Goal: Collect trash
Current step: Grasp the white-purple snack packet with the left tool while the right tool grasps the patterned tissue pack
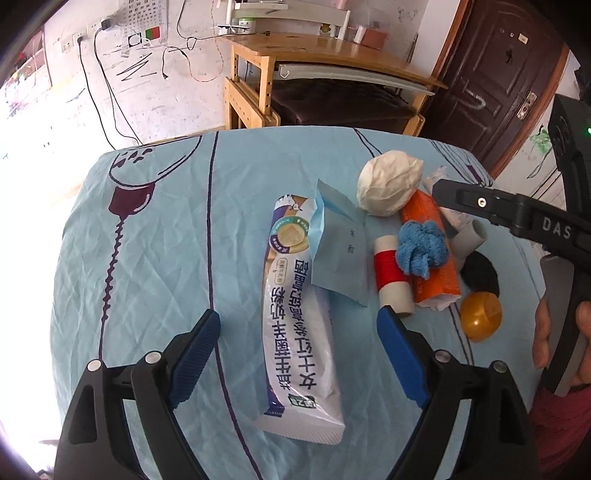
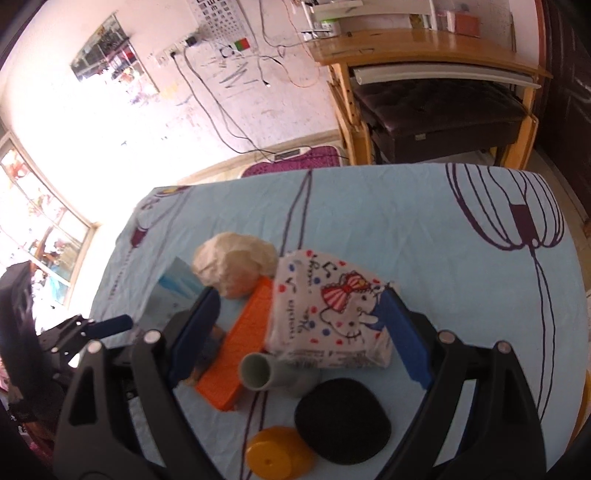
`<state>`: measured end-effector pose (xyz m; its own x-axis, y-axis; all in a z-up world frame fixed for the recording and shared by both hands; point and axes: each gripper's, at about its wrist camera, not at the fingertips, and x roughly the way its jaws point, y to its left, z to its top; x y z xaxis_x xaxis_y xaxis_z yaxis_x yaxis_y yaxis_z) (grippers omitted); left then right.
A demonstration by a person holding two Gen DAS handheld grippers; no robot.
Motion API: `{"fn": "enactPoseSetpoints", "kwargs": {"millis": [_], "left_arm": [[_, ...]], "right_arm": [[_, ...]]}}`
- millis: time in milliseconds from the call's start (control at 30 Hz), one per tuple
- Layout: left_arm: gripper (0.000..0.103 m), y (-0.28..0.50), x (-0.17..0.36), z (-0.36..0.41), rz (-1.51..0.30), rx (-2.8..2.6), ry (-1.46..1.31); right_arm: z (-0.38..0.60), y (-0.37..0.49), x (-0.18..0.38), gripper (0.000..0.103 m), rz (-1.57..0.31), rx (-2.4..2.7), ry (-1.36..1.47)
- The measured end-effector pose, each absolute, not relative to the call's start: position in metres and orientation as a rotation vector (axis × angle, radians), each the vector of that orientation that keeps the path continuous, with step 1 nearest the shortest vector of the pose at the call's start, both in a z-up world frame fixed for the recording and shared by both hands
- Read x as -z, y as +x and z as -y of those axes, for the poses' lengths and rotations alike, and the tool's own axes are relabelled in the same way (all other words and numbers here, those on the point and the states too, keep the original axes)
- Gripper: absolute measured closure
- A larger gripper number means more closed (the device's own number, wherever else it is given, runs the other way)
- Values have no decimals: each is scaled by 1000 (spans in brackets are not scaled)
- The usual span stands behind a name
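The long white sachet (image 1: 301,314) lies between the spread left gripper (image 1: 299,354); the right gripper (image 2: 301,336), also spread, straddles the tissue pack (image 2: 328,314).

Right gripper (image 1: 443,192) arm: white letters "DAS" stood on the black body, the rest cut off by the frame edge.
Long white snack packet (image 1: 295,317): large dark blue Chinese characters ran along its length, upside down to the camera; "女士" and "坚果" could be made out, the remainder uncertain.
Packet's lower corner: a small green logo, too small to read.
Light blue sachet (image 1: 341,243): two small handwritten characters, not legible.
Cartoon tissue pack (image 2: 328,314): cursive printed lettering beside a cat with a striped bow, blurred and unreadable.
Wall chart (image 1: 142,20): rows of small marks, unreadable.
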<state>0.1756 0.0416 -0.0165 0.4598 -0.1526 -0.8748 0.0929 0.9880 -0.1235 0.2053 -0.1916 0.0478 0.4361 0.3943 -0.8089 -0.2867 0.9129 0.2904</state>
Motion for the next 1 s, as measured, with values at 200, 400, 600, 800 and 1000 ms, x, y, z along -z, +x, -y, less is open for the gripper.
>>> {"fn": "enactPoseSetpoints", "kwargs": {"millis": [200,400,600,800,1000], "left_arm": [[21,173,17,-32,-1080,149,-51],[31,169,18,-22,-1073,138,-26],[70,162,15,-15,-1056,104,7],[74,156,12,-28,-1052,118,-51],[74,146,-1,-42,-1025,99,-59]], "right_arm": [[197,208,-42,35,-1041,-418,150],[202,208,-37,57,-1048,-435,171],[209,203,-44,72,-1003,-453,213],[213,195,-59,72,-956,-481,229],[218,188,-65,72,-934,-496,240]]}}
